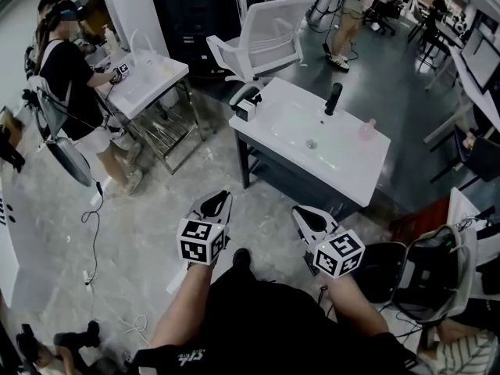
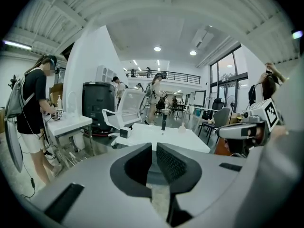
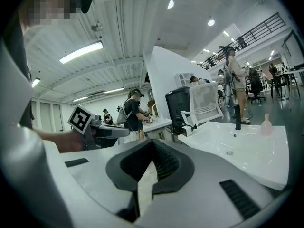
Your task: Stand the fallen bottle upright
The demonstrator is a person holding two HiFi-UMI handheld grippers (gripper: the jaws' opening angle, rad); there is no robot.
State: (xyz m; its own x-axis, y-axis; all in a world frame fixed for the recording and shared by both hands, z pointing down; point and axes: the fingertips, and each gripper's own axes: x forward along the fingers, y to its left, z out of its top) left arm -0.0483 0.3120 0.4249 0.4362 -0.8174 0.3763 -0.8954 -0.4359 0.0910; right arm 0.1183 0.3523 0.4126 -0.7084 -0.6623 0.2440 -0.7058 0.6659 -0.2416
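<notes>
The small pale pink translucent plastic bottle [image 1: 366,129] sits toward the right end of the white moulded washbasin counter [image 1: 273,123], right of the round drain [image 1: 311,143] and the upright black tap [image 1: 333,98]. It is too small and far off in every view to tell whether it lies on its side. A black-and-white box [image 1: 247,106] rests on the counter's left corner, and a white mesh office chair [image 1: 266,37] stands just beyond that on the far side. Nearer the person, over the grey marbled floor [image 1: 156,209], the left gripper [image 1: 218,203] and the right gripper [image 1: 306,216] are held side by side. Both point toward the counter and are well apart from its near edge. Each has its jaws pressed together with nothing between them, which suits carrying them across open floor rather than working. Judging by this, the task is at the approach stage and the bottle is untouched. The right gripper is on the bottle's side of the counter and looks the natural one to reach for it, after spreading its jaws. At the far left, a person in a black top [image 1: 66,69] works at a second white basin stand [image 1: 156,80], apart from all this.
</notes>
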